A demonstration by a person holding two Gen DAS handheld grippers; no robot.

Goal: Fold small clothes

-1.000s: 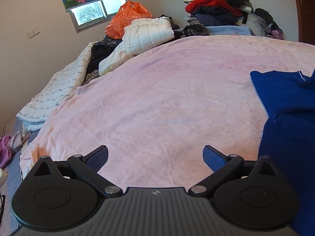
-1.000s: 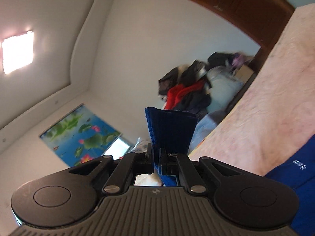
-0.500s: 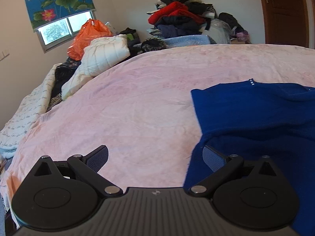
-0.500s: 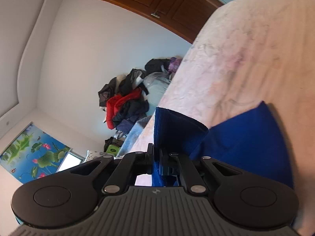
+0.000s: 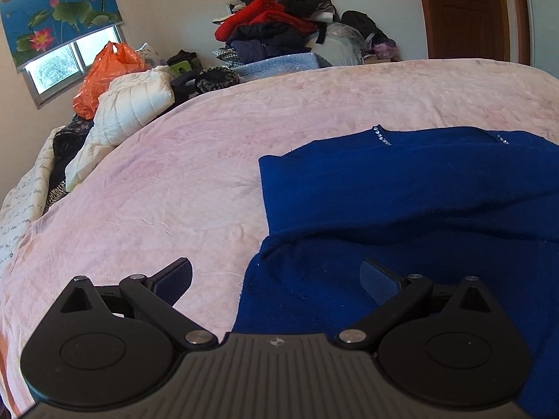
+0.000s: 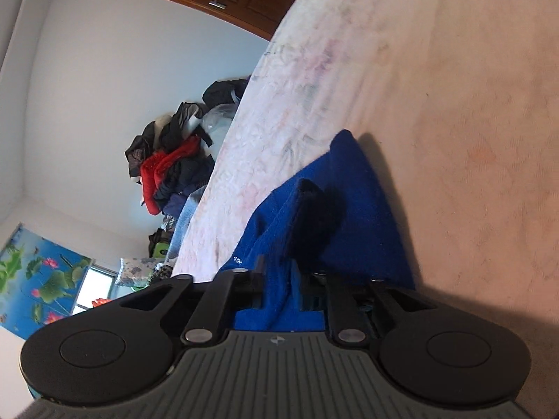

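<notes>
Right tongs (image 6: 277, 284) lowered, just opening around blue sweater (image 5: 419, 209); left tongs (image 5: 276, 281) agape.

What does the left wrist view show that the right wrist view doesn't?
Only the left wrist view: the left gripper, jaws wide and empty, the white quilted jacket and the blue sweater's rhinestone-trimmed neckline.

Only the right wrist view: the right gripper, jaws just opening, a sweater fold between them.

Both: the sweater, pink bedspread, clothes pile, door.
</notes>
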